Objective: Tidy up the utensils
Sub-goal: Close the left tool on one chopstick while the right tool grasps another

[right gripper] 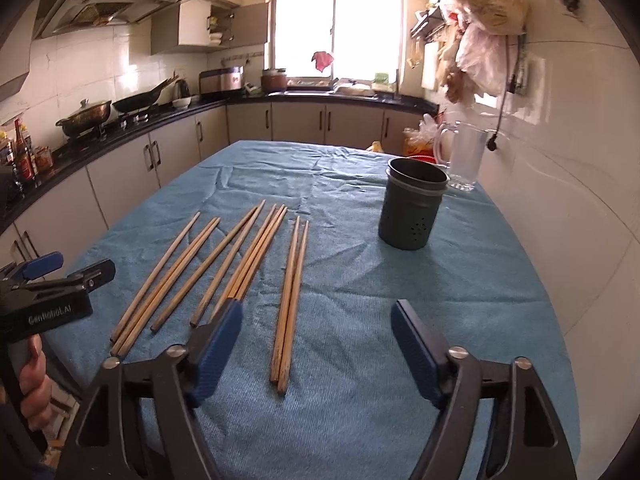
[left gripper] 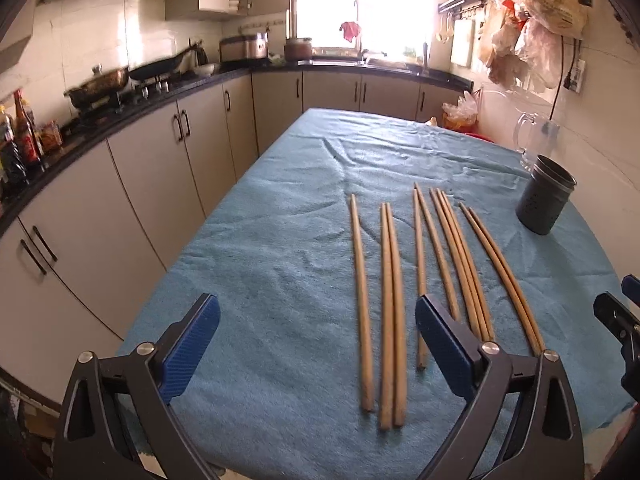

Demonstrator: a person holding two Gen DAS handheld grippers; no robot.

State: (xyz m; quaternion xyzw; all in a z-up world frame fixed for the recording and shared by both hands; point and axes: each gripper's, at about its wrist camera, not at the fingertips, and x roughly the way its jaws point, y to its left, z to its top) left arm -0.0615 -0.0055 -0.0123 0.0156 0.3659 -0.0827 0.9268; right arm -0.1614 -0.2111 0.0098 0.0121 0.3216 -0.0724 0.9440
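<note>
Several wooden chopsticks (left gripper: 392, 304) lie side by side on a blue cloth (left gripper: 280, 264); they also show in the right wrist view (right gripper: 236, 268). A dark perforated utensil cup (left gripper: 545, 196) stands upright and empty at the right (right gripper: 414, 204). My left gripper (left gripper: 318, 344) is open and empty, hovering over the near ends of the left chopsticks. My right gripper (right gripper: 316, 344) is open and empty, with the rightmost pair of chopsticks (right gripper: 290, 300) between its fingers' line. The left gripper shows at the left edge of the right wrist view (right gripper: 64, 268).
A clear glass jug (right gripper: 464, 160) stands behind the cup by the tiled wall. The table's left edge (left gripper: 188, 248) drops toward kitchen cabinets (left gripper: 160, 176). Pans sit on the stove (left gripper: 104, 84). Plastic bags (right gripper: 484, 32) hang on the right wall.
</note>
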